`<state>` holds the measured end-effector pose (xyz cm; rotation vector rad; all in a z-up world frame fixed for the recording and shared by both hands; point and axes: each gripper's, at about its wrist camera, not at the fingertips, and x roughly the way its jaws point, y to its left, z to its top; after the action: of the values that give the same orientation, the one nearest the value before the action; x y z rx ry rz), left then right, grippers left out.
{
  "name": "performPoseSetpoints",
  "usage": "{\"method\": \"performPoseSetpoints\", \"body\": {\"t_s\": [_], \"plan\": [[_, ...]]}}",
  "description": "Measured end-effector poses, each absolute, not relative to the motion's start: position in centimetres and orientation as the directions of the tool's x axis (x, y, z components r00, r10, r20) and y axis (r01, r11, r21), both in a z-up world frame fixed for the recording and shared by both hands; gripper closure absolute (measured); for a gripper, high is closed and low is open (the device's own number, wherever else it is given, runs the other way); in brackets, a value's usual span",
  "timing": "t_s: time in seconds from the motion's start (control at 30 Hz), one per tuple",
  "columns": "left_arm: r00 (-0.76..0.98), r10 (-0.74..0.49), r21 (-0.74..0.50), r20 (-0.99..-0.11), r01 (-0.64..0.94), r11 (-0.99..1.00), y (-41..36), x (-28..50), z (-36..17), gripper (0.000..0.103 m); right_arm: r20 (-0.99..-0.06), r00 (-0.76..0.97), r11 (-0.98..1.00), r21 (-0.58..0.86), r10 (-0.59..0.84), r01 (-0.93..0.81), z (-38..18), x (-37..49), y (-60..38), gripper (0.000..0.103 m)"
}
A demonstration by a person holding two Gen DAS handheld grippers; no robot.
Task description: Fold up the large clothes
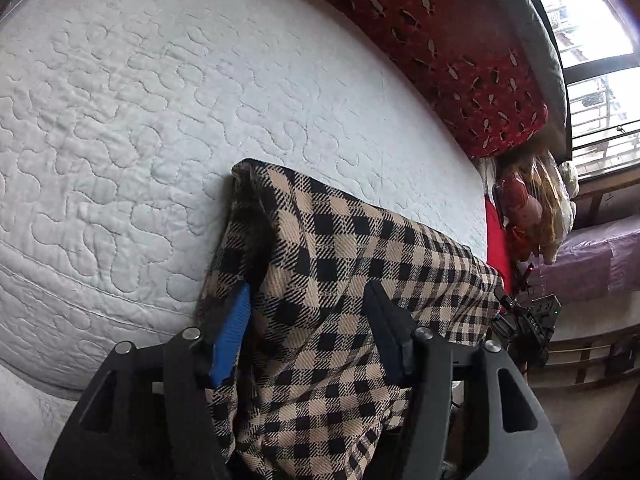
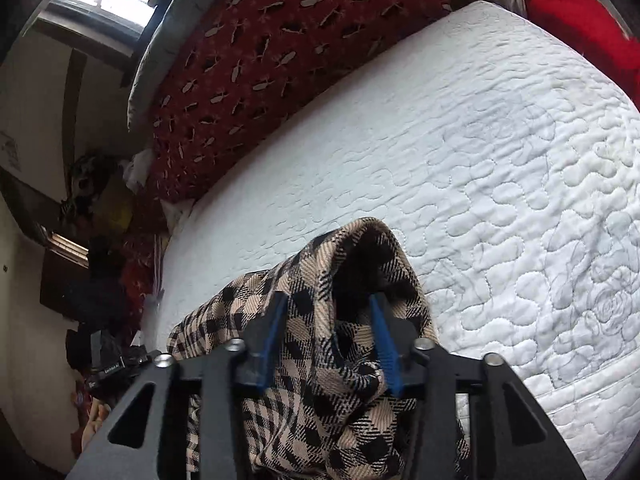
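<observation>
Mid-fold: both grippers carried the plaid cloth (image 1: 340, 264) above the mattress (image 1: 120, 120). Left gripper (image 1: 310, 300) & right gripper (image 2: 330, 308) stood half-wide w/ fabric between; can't tell if pads pinched. Next, prob.: lay edge flat, w/o dropping.

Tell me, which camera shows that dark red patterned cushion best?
The right wrist view: the dark red patterned cushion spreads broadly beside the white quilted mattress. The left wrist view shows the cushion squeezed along the upper right edge.
</observation>
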<state>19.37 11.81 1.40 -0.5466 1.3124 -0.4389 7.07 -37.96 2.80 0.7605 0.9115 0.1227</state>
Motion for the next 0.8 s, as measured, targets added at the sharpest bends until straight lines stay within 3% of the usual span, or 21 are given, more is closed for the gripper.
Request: {"method": "performPoseSetpoints", "body": {"t_s": [0.1,0.13,0.17,0.2,0.23,0.3,0.43,0.57,0.7,0.8], "plan": [[0.223,-0.591,-0.604,-0.776,0.009,0.797,11.1,19.4,1.6,0.050,-0.671,0.624,0.740,0.639,0.402,0.211,2.5,7.3,-37.4,0.051],[0.247,-0.574,-0.585,-0.781,0.034,0.811,10.6,19.3,2.2,0.078,-0.670,0.623,0.744,0.637,0.404,0.202,2.6,7.4,-37.2,0.052],[0.258,-0.558,-0.561,-0.788,0.069,0.825,9.9,19.4,2.7,0.097,-0.674,0.619,0.755,0.628,0.404,0.191,2.7,7.6,-36.7,0.054],[0.249,-0.568,-0.567,-0.784,0.084,0.820,9.4,19.5,2.8,0.100,-0.686,0.609,0.775,0.607,0.399,0.176,2.7,7.6,-36.3,0.062],[0.254,-0.576,-0.579,-0.777,0.071,0.812,9.3,19.6,2.8,0.100,-0.702,0.590,0.797,0.584,0.400,0.155,2.7,8.0,-35.7,0.081],[0.273,-0.584,-0.602,-0.765,0.020,0.798,9.8,20.1,2.6,0.100,-0.733,0.554,0.835,0.538,0.396,0.116,2.7,8.8,-34.6,0.097],[0.353,-0.586,-0.647,-0.729,-0.077,0.758,12.5,22.0,3.0,0.101,-0.699,0.615,0.847,0.523,0.364,0.093,4.7,9.3,-34.8,0.100],[0.401,-0.533,-0.594,-0.745,-0.035,0.804,13.2,23.2,5.0,0.101,-0.596,0.720,0.807,0.584,0.355,0.086,7.8,9.2,-37.1,0.101],[0.357,-0.393,-0.427,-0.848,-0.021,0.904,11.6,24.5,3.1,0.100,-0.716,0.629,0.843,0.509,0.302,0.174,4.7,10.7,-37.3,0.100],[0.304,-0.391,-0.426,-0.869,-0.056,0.903,11.6,25.1,1.7,0.100,-0.800,0.526,0.838,0.477,0.289,0.265,1.1,11.3,-37.6,0.095]]}}
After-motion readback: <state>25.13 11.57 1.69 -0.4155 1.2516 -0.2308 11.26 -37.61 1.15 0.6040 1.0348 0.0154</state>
